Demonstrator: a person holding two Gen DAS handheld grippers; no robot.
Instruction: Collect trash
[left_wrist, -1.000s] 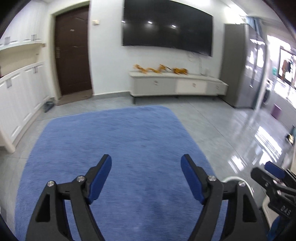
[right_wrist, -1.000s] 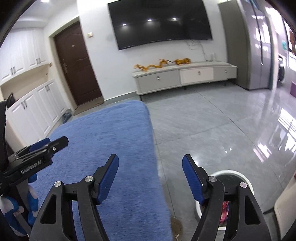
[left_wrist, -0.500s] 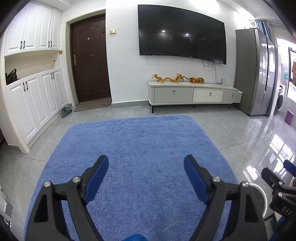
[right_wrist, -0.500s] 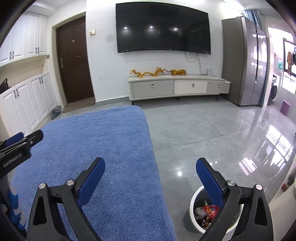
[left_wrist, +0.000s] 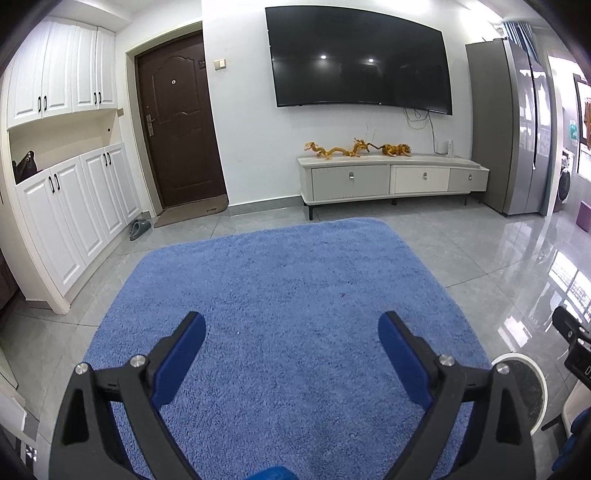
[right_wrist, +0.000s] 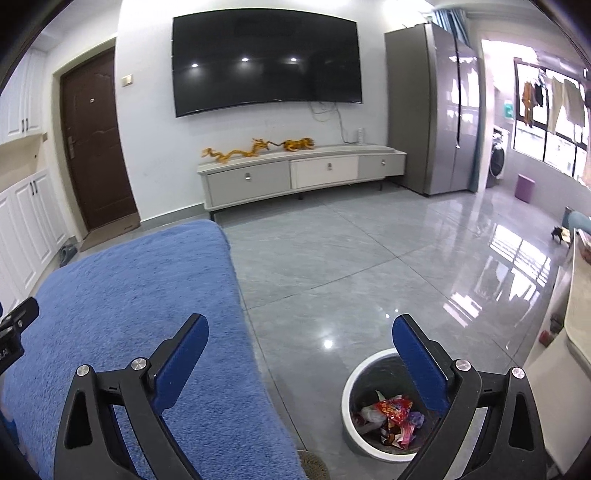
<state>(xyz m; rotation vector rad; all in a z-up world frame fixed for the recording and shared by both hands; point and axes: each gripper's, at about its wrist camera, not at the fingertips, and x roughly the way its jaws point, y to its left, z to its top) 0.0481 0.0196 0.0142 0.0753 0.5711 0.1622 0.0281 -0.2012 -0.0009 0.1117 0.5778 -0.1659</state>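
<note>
No readable text anywhere; only cut-off, illegible white lettering on each neighbouring gripper body.

left claw (left_wrist: 291, 332): raised, levelled | right claw (right_wrist: 301, 334): jaws widened, bin (right_wrist: 354, 380) more exposed

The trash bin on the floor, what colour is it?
White rim, dark inside, with colourful wrappers; the trash bin shows best in the right wrist view.

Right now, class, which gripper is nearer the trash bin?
Right. The right gripper hangs just above the trash bin; the left gripper is over the blue rug, with the bin off to its right.
</note>
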